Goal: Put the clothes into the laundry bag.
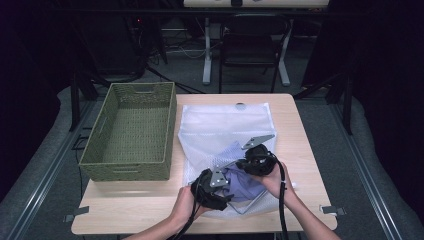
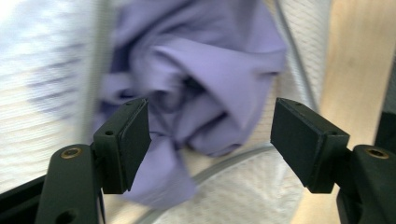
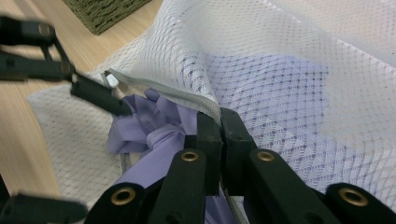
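A white mesh laundry bag [image 1: 220, 125] lies flat on the wooden table [image 1: 145, 205], its open zipped end toward the person. A crumpled purple cloth [image 1: 243, 186] sits in that opening. My right gripper [image 1: 242, 166] is shut on the bag's upper zipper edge [image 3: 187, 95] and lifts it; the right gripper view shows the jaws [image 3: 220, 119] pinched on the mesh, with the purple cloth [image 3: 154, 123] beneath. My left gripper [image 1: 225, 186] stands open right at the cloth; in the left gripper view its jaws [image 2: 210, 123] straddle the bunched purple cloth [image 2: 201, 70] without closing on it.
A green woven basket [image 1: 170, 125] stands on the table's left half, beside the bag; its corner [image 3: 107, 11] appears in the right gripper view. Bare wood runs along the table's front edge. A chair and table legs stand beyond the far edge.
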{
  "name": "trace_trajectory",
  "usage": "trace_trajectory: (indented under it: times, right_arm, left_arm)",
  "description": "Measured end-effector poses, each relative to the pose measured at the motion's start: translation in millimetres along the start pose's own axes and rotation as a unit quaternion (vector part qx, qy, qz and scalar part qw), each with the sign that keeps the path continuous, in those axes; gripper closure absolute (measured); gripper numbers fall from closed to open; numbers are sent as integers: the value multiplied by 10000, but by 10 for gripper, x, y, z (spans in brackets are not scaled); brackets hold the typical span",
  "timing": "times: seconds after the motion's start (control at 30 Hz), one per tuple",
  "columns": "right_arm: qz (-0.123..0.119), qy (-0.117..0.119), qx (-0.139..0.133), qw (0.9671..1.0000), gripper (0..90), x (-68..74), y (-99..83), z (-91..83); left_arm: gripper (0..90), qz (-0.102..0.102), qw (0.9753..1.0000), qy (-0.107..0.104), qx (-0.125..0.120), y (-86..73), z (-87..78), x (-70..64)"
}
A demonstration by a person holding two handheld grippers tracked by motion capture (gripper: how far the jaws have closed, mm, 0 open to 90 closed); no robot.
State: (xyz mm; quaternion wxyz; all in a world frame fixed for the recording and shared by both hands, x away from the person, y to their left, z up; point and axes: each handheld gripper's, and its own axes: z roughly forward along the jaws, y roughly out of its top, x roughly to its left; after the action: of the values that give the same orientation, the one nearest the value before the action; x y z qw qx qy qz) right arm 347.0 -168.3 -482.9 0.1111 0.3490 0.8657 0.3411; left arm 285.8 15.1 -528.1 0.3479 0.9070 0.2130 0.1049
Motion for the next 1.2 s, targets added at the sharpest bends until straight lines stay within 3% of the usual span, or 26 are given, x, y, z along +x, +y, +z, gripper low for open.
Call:
trace_trajectory:
  times: [0.1, 0.27, 0.37, 0.4, 0.53, 0.73, 0.83, 0.9, 0.97, 1.03, 1.1, 1.2]
  right_arm:
    - [28, 12, 32, 10000, 882, -6, -2, 14]
    - [24, 24, 64, 10000, 881, -21, -16, 23]
    - [30, 33, 88, 10000, 881, -17, -20, 25]
    - [27, 31, 91, 10000, 881, -14, -20, 30]
    - [12, 31, 71, 10000, 882, -9, -11, 29]
    - [25, 70, -63, 10000, 882, 19, 27, -42]
    - [24, 85, -139, 9999, 882, 33, 40, -74]
    - [50, 99, -140, 9998, 882, 32, 41, -71]
    - [45, 116, -94, 9999, 881, 21, 37, -48]
    - [66, 117, -27, 9999, 882, 13, 24, -11]
    - [58, 113, 10, 9999, 881, 3, 7, 9]
    - [83, 103, -12, 9999, 881, -3, -1, -17]
  left_arm:
    - [293, 88, 9997, -99, 195, 17, 142, -70]
    - [498, 146, 9988, -109, 460, -11, 409, -85]
    - [608, 103, 9990, -69, 428, -42, 478, -54]
    - [654, 113, 9991, 38, 414, -31, 480, -43]
    - [828, 46, 9994, 130, 303, 6, 435, 22]
    - [844, -172, 9988, 446, -94, 89, 276, 171]
    - [841, -161, 9974, 664, -214, 109, 217, 238]
    - [833, -158, 9972, 729, -114, 85, 265, 267]
    - [821, -100, 9973, 699, 199, 24, 379, 291]
    - [793, -161, 9974, 607, 349, -35, 459, 299]
    - [757, -110, 9976, 586, 348, -23, 442, 296]
    - [620, -121, 9984, 441, 329, 17, 351, 291]
